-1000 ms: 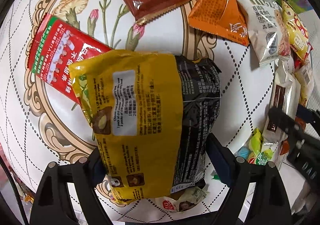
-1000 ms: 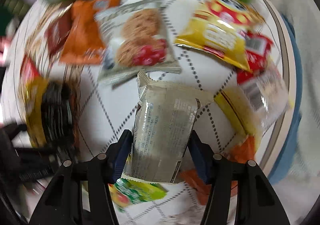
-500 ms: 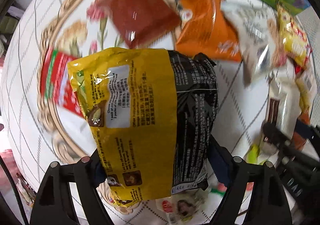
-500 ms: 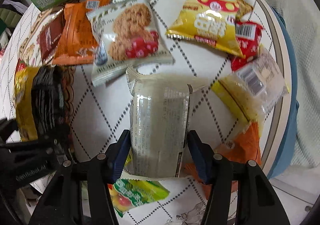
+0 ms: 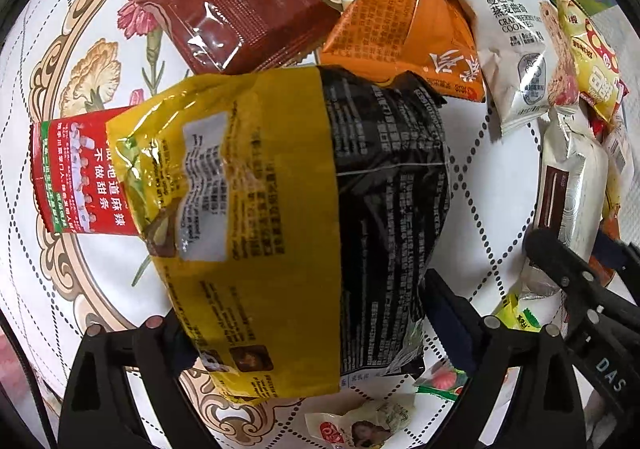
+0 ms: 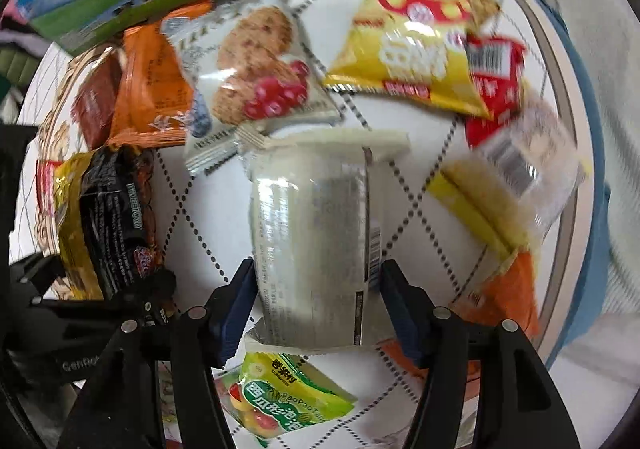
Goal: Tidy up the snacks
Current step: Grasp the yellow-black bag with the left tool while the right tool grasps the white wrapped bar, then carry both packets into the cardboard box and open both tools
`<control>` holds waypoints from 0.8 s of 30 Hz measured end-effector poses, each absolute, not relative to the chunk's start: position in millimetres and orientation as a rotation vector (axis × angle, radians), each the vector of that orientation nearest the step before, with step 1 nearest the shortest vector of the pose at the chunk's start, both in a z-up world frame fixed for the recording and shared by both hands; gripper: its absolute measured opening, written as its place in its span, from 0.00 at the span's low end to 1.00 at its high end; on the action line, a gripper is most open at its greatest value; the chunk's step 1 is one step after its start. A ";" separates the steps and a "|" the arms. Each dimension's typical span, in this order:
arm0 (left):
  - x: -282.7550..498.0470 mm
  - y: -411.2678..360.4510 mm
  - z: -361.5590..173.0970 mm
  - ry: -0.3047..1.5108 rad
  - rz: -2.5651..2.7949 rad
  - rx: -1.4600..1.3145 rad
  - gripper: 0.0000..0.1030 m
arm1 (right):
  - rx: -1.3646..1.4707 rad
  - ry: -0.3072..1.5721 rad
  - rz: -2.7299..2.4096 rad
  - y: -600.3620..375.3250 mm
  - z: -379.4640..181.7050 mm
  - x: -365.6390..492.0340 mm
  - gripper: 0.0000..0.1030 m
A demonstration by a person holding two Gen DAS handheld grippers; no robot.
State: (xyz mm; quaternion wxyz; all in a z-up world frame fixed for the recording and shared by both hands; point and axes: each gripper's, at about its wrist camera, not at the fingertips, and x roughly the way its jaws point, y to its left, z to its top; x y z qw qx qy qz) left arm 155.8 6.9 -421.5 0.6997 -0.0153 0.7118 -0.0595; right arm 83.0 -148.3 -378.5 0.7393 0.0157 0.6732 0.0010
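Both grippers are still clamped, left gripper [image 5: 304, 325] on the crinkly yellow-and-black snack bag [image 5: 288, 233], right gripper [image 6: 316, 289] on the silvery foil packet [image 6: 316, 245], both now carried closer to the row of packets at the table's far edge, so probably joining it.

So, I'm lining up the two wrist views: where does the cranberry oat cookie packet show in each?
Left wrist: the cranberry oat cookie packet lies upper right, between the orange packet and a yellow snack bag.
Right wrist: the same packet lies upper centre-left, just beyond the silver wrapper in the right gripper.
Shared landmark: the orange packet on its left.
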 end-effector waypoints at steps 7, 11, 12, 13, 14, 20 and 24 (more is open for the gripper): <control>128.1 20.1 -418.8 1.510 -0.097 -0.078 0.82 | 0.075 1.443 -0.031 -176.4 -381.7 75.7 0.60; 111.7 14.8 -422.4 1.507 -0.094 -0.085 0.82 | 0.078 1.464 -0.015 -168.0 -375.6 66.7 0.60; 109.7 15.2 -425.4 1.515 -0.100 -0.078 0.82 | 0.084 1.468 -0.005 -170.2 -379.3 63.4 0.62; 109.6 16.2 -432.3 1.524 -0.101 -0.076 0.82 | 0.091 1.468 0.001 -170.9 -382.4 61.9 0.62; 118.5 18.1 -432.8 1.529 -0.099 -0.083 0.82 | 0.098 1.467 0.000 -168.8 -383.8 61.3 0.64; 129.9 5.3 -420.5 1.520 -0.034 -0.086 0.81 | 0.071 1.445 0.004 -173.6 -390.7 65.7 0.60; 116.2 -1.0 -410.3 1.494 -0.010 -0.081 0.81 | 0.065 1.422 0.051 -176.3 -379.2 58.9 0.59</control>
